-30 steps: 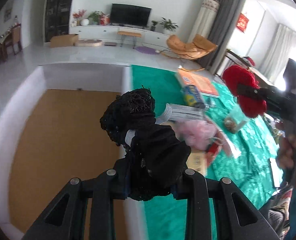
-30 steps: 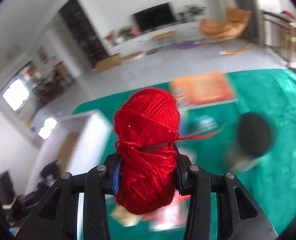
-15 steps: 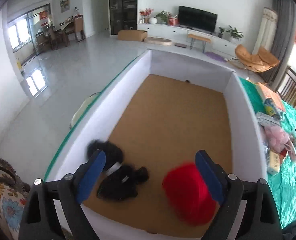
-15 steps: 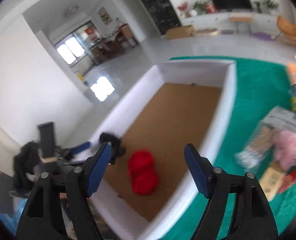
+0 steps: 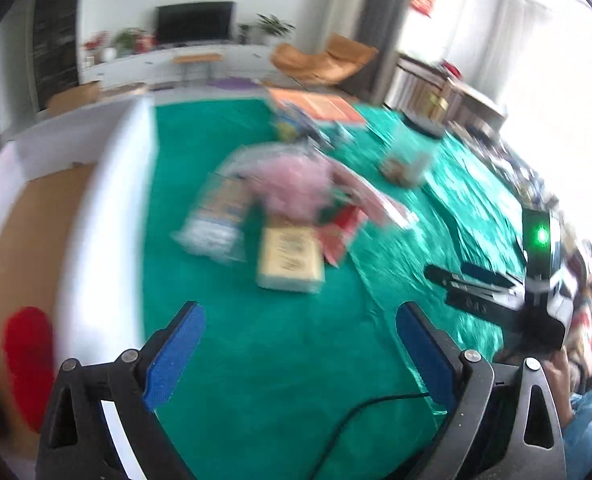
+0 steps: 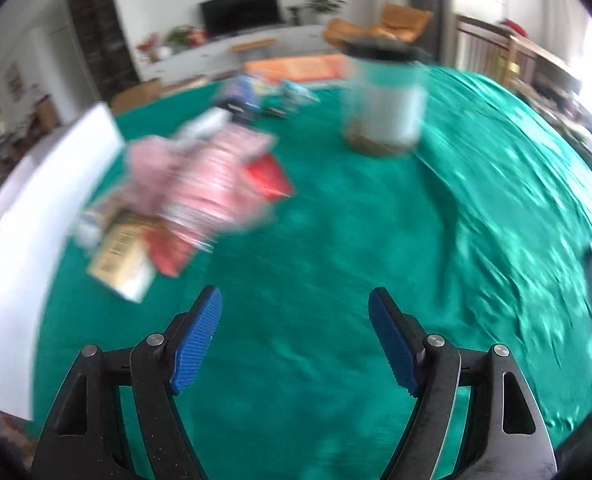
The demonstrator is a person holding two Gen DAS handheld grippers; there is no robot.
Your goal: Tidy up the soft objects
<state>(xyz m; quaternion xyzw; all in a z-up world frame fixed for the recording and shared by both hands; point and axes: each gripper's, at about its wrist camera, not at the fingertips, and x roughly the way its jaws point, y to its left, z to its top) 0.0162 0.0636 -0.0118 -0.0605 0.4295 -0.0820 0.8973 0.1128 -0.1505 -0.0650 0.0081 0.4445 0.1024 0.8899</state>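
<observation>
both grippers swung off box (image 5: 107, 216); left gripper (image 5: 300, 352) jaws opening, empty.

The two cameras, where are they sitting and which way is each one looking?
Left wrist view: sits on the left tool, its jaws opening and empty, facing down over the green tablecloth at the pink fluffy thing; the white box holding red yarn, the right tool and a hand show.
Right wrist view: sits on the right tool, open and empty, facing down at the clear jar.
Both show the pink fluffy thing, jar, box and television.
</observation>
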